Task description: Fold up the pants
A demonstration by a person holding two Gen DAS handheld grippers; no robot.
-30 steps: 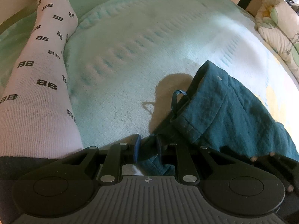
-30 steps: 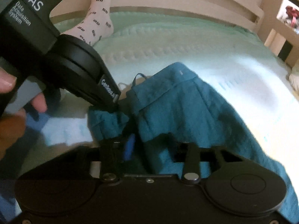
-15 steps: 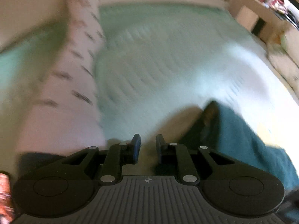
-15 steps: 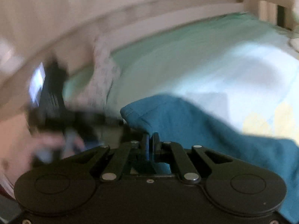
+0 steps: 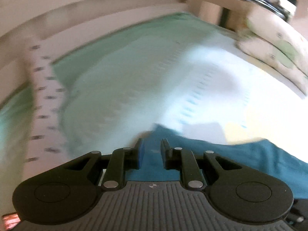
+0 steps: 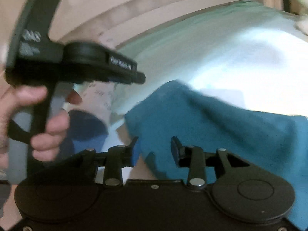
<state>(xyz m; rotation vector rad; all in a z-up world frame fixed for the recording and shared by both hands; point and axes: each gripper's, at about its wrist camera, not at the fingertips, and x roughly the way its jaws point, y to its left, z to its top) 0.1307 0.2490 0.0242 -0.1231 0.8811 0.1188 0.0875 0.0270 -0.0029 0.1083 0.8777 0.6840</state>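
The teal pants (image 5: 250,159) lie crumpled on the pale green bed cover (image 5: 134,77), at the lower right of the left wrist view. My left gripper (image 5: 151,144) hovers over their near edge with a narrow gap between its pads and nothing gripped. In the right wrist view the left gripper (image 6: 139,75) is raised clear of the pants (image 6: 211,119), held by a hand (image 6: 44,127). My right gripper (image 6: 155,142) has its jaws opening. A fold of teal cloth hangs between them, and the pads do not press on it.
A person's leg in a white patterned sock (image 5: 44,104) stretches along the left of the bed. A floral pillow (image 5: 279,46) lies at the far right corner. Wooden bed rails (image 5: 96,5) run along the far side.
Both grippers have risen and swung. The left one came off the waistband it was at. The right one, shut on the cloth before, now has its jaws apart.
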